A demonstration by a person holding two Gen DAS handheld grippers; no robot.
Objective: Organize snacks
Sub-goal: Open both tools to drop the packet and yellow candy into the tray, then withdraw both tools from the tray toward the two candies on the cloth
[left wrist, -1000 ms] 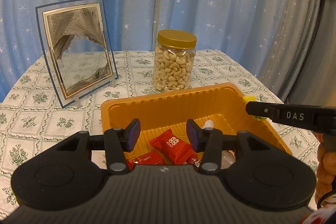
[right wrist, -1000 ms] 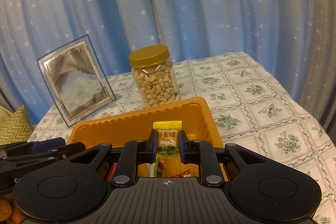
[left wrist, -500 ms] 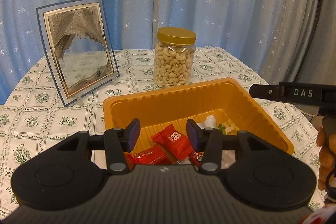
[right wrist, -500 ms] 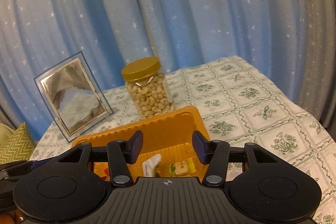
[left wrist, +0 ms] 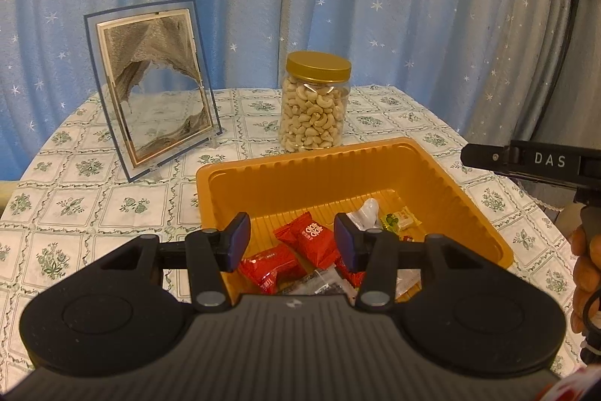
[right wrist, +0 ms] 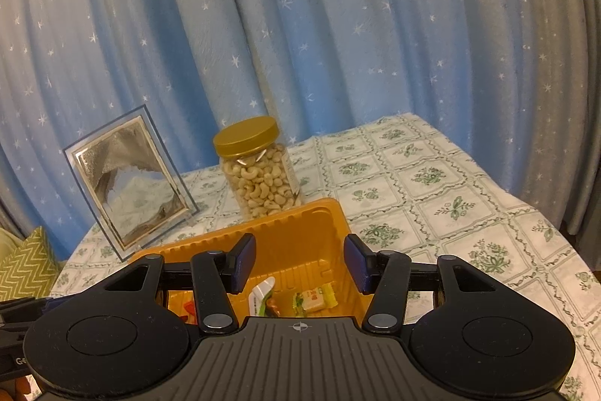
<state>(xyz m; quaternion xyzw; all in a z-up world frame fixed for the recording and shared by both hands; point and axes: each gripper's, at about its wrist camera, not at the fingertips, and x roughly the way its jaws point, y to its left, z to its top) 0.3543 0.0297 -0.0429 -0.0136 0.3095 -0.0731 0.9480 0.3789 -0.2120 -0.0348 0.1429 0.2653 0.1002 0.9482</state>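
Observation:
An orange tray (left wrist: 300, 171) sits on the table and holds several wrapped snacks: red packets (left wrist: 306, 237), a white wrapper (left wrist: 366, 211) and a yellow-green candy (left wrist: 400, 218). My left gripper (left wrist: 292, 243) is open and empty above the tray's near end. My right gripper (right wrist: 299, 262) is open and empty above the tray (right wrist: 300, 224); the yellow-green candy (right wrist: 313, 299) lies on the tray floor below it. The right gripper's side shows at the right edge of the left wrist view (left wrist: 526, 162).
A jar of cashews with a gold lid (left wrist: 314, 108) stands just behind the tray. A glass picture frame (left wrist: 154, 89) stands at the back left. A floral tablecloth (right wrist: 450, 213) covers the round table, and blue star curtains hang behind.
My right gripper opened and let go of the yellow-green candy, which now lies in the tray. The right gripper has risen and drawn back. The left gripper has also lifted a little.

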